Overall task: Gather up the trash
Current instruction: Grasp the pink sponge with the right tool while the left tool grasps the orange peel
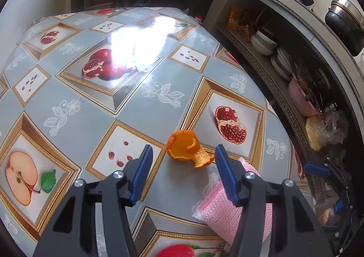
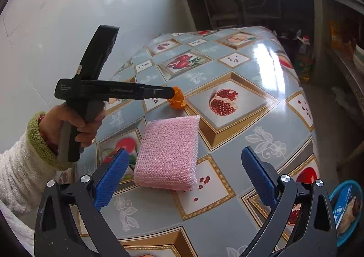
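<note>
A curled orange peel [image 1: 185,150] lies on the fruit-patterned tablecloth [image 1: 75,120]. My left gripper [image 1: 184,149] stands open around it, one blue pad on each side with a gap to the peel on both. The right wrist view shows that gripper [image 2: 174,93] from the side, held in a hand with a white sleeve, its tip at the peel [image 2: 178,100]. My right gripper [image 2: 185,152] is open above the near part of the table, nothing between its fingers. A pink sponge [image 2: 168,152] lies flat on the table beneath it.
A blue bin [image 2: 345,207] with wrappers inside stands on the floor off the table's right edge. Along the right run shelves with bowls [image 1: 264,41] and plates, with a pot [image 1: 345,25] on the counter above. A white wall bounds the left side.
</note>
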Available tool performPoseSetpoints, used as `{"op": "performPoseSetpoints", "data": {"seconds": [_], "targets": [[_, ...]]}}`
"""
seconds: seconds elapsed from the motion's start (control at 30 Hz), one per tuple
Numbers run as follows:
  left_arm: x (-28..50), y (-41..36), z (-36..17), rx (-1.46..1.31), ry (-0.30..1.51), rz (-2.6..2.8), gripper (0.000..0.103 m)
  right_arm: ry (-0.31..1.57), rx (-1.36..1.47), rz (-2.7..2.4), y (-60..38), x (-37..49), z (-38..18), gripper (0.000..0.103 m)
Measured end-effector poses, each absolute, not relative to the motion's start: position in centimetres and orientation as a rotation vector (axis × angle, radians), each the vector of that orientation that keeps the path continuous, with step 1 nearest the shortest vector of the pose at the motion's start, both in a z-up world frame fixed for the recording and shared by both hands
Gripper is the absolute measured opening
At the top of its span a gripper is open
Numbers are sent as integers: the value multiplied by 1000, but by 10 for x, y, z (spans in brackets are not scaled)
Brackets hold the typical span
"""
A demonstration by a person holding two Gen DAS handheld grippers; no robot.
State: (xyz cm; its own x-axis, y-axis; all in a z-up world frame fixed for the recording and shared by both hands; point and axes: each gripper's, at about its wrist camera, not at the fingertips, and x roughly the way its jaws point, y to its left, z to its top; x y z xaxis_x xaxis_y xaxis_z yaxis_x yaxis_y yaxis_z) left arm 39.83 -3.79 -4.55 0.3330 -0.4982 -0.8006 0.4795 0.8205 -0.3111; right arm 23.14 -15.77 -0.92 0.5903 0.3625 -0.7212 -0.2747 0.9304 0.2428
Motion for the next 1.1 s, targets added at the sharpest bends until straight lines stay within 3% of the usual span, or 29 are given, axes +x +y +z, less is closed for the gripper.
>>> {"op": "performPoseSetpoints", "data": {"seconds": [0.23, 0.57, 1.1], "targets": [[403, -45, -44, -29, 1064, -645, 41, 845, 54, 383, -145, 229, -15, 95], [419, -26, -42, -105, 1052, -569, 40, 838, 8, 382, -129, 228, -15, 95], [417, -38, -63, -6, 1092, -564, 6, 913, -30, 315, -112, 251, -29, 91]]}}
